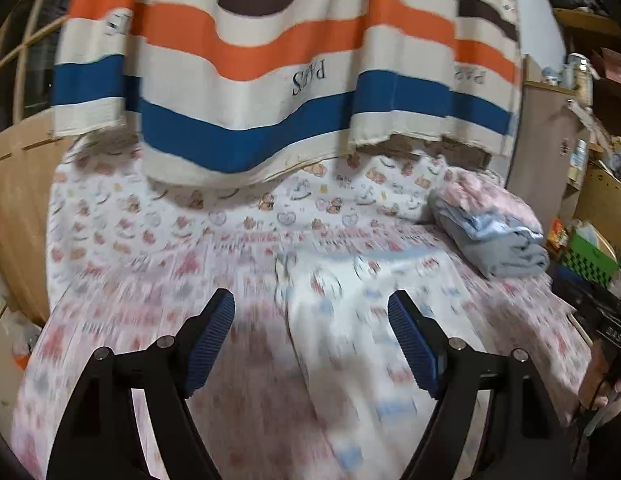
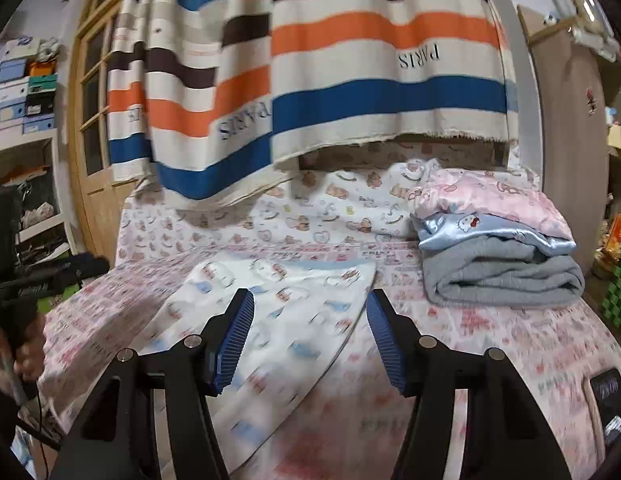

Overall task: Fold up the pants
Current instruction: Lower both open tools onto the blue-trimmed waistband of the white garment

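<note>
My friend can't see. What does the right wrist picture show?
A pair of white patterned pants lies flat on a pink-print bed, and the right gripper hovers above it with open jaws holding nothing. A folded stack of clothes sits at the right, and a striped cloth hangs behind.

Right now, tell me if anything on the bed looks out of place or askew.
Nothing is spilled or damaged. The white patterned pants lie slanted across the bed, not square to its edges. The folded stack sits tidy at the right.
</note>
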`<state>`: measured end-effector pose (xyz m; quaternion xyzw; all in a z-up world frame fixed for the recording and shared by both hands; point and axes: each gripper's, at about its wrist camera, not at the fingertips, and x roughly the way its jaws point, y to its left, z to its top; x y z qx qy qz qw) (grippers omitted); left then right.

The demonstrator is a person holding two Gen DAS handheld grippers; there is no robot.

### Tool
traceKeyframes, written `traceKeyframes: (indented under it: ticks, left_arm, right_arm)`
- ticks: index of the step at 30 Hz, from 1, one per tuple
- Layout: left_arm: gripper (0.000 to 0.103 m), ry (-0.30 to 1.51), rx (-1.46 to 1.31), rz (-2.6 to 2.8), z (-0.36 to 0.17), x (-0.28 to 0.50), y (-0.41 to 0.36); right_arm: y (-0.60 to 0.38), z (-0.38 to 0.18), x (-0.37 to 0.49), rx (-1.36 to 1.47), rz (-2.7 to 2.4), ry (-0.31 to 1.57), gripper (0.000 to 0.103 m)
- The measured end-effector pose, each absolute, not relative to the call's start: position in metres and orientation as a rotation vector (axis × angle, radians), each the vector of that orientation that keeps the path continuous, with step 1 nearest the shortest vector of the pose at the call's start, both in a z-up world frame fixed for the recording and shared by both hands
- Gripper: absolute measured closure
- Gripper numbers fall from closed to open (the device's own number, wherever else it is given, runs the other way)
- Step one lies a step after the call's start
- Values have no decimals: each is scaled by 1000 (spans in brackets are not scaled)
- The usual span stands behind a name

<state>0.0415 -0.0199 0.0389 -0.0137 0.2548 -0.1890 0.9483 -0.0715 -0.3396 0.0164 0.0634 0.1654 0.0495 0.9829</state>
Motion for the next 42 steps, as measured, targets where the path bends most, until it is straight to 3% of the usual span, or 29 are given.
traceKeyframes:
  ticks: [7,13,17,21,22,23,25,33,37,39,40,41,42]
  left_arm:
    - [27,560,-48,-281,48,132,-35]
    - [29,744,-43,-306,28,191,-61]
    - [38,905,-62,-331,-3,217,-69]
    - [55,964,-117,-458,-27,222,-68]
    - [62,968,-125,-476,-30,222,-68]
    - [78,976,-137,-500,-33,223,-68]
    - [94,987,-174,-535,-36,226,-68]
    - [96,768,-132,-426,-4,222,-54]
    - [93,774,-114,-442,-11,227,-53]
    - [78,783,-96,-442,-15,228,-55]
    - [59,789,-92,-441,-16,229,-56]
    - [50,788,-98,-440,-16,228,-56]
    - [48,786,-112,-443,-17,228,-54]
  right_arm:
    - [-379,32,13,226,151,432,43]
    - [-386,35,83,207,109,486,43]
    - [-385,24,121,227,117,529,43]
    - [-380,7,131,200,140,558,43]
    - [-378,3,130,186,148,559,43]
    - [-378,1,130,178,146,560,43]
    - [-379,-4,132,185,144,573,43]
    - [-391,-19,143,236,127,626,43]
    - [-395,-27,150,288,178,667,43]
    - [-395,-29,152,301,206,679,43]
    - [-395,-30,153,306,227,687,43]
    - [-394,-31,154,307,238,692,43]
    - [-394,-32,154,309,242,697,43]
